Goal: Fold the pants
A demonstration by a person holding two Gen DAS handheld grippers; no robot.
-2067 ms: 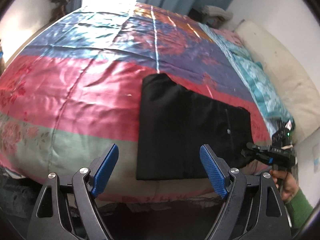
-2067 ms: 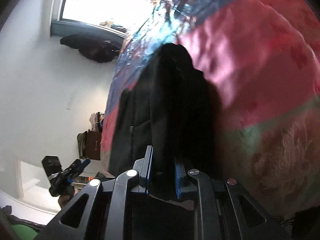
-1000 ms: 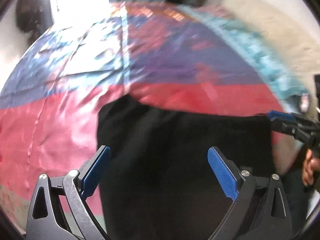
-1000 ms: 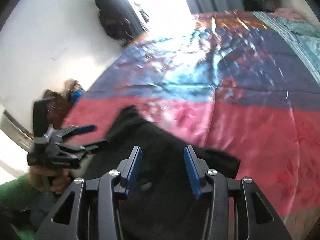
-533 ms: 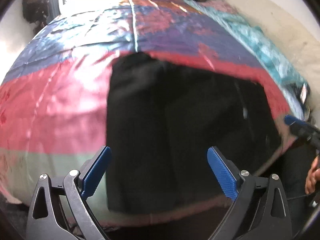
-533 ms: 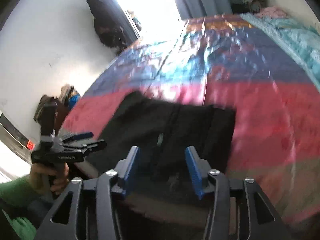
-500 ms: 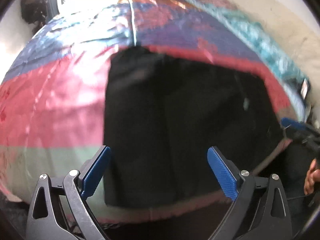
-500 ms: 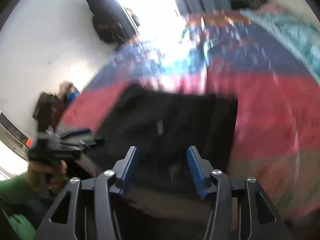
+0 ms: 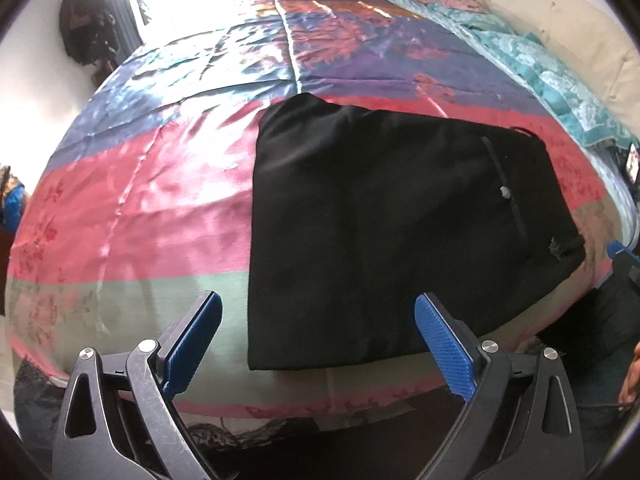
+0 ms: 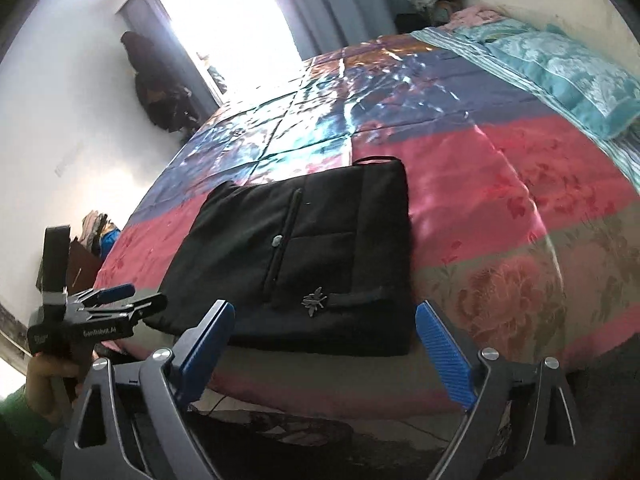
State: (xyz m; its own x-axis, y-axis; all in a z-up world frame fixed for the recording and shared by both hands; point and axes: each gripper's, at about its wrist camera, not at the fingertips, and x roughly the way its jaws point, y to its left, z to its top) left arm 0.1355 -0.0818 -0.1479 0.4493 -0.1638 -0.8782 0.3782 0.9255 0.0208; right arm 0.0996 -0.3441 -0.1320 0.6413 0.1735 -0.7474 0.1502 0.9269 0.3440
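Jaws wide on both grippers, empty; right gripper (image 10: pixel 322 344) just opened.
Folded black pants (image 9: pixel 384 224) flat on bed (image 9: pixel 132 208), 12 o'clock of left gripper (image 9: pixel 318 344).

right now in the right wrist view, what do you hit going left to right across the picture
left tongs in a hand → black pants folded on the bedspread → teal pillow

right gripper (image 9: pixel 624 258) cut off at frame edge, bed's (image 9: pixel 120 208) underside dark, indistinct
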